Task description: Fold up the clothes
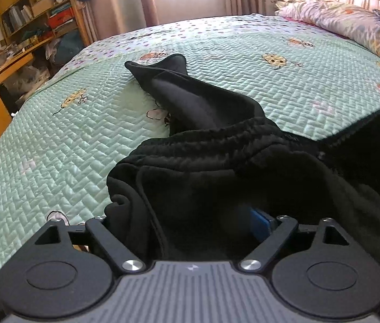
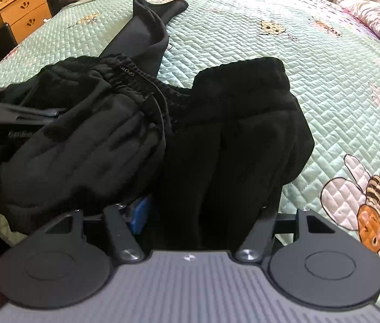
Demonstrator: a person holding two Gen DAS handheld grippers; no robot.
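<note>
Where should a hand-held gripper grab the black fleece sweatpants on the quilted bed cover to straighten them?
Grip the gathered elastic waistband of the black fleece sweatpants, coming from the near edge of the green quilted bed cover. The band is a thick raised ridge on top of the crumpled heap, easy to pinch, and one leg already trails away from it, so pulling there should draw the pants out straight.

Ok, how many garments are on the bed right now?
1. The black pants lie bunched at the near edge of the quilt, with one leg stretched away across it. Anything under the heap would be hidden.
</note>
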